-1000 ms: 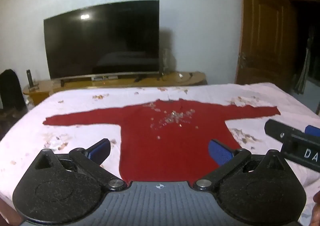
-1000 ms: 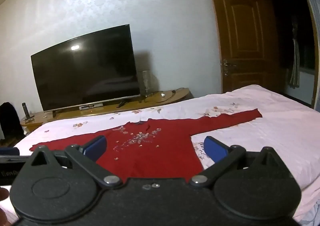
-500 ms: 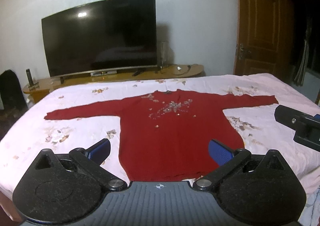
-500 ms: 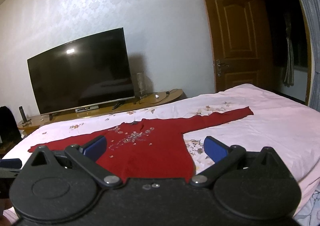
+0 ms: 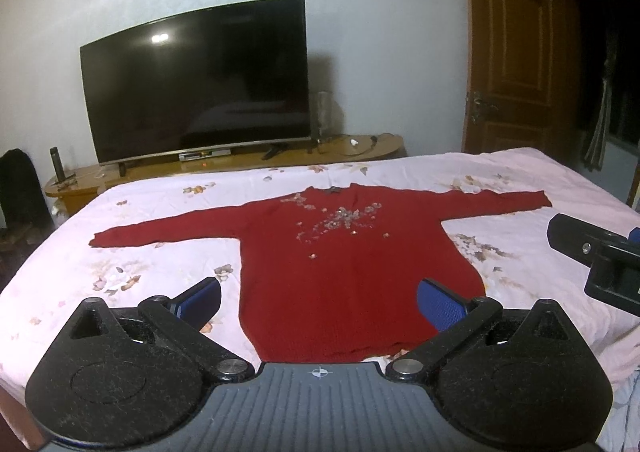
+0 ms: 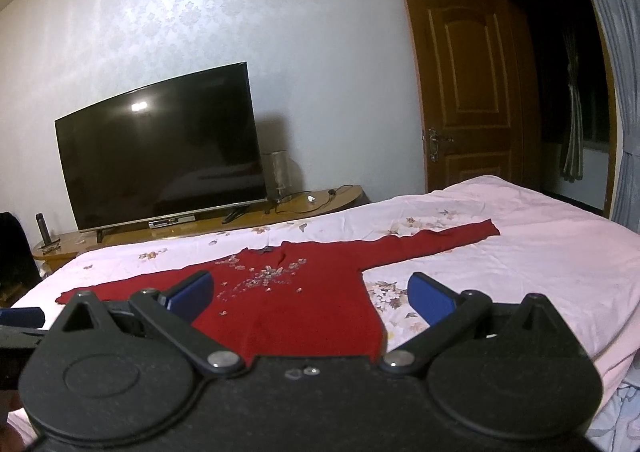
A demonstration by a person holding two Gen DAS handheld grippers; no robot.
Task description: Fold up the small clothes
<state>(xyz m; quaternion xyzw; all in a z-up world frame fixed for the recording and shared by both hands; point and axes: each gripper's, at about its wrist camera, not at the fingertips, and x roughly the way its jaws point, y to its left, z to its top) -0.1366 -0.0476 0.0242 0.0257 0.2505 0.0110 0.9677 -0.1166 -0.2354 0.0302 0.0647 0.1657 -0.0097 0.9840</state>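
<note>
The red sweater [image 5: 352,272] lies flat and face up on the bed [image 5: 520,179], straight ahead of both pairs of fingers, hem nearest them and collar farthest; its body runs away from the fingers, while the two sleeves stretch crosswise, so the long axis of the whole garment lies left to right across the line of reach.

The left gripper [image 5: 319,299] has its fingers spread wide and holds nothing; the hem sits between and just beyond its blue pads [image 5: 438,304], and the sleeve on its side [image 5: 160,230] trails off ahead and to the left. The right gripper [image 6: 311,294] is likewise wide open and empty; the sweater's body fills the gap ahead of its fingers, and the other sleeve [image 6: 432,244] runs ahead and to the right, its cuff well apart from the fingers.

Each gripper looks nearer to its own side's sleeve and hem corner, though the fisheye bends the edges, so how high the fingers stand over the cloth is hard to judge; no fold seems made yet, and the next move likely starts with a sleeve brought inward across the body.
</note>
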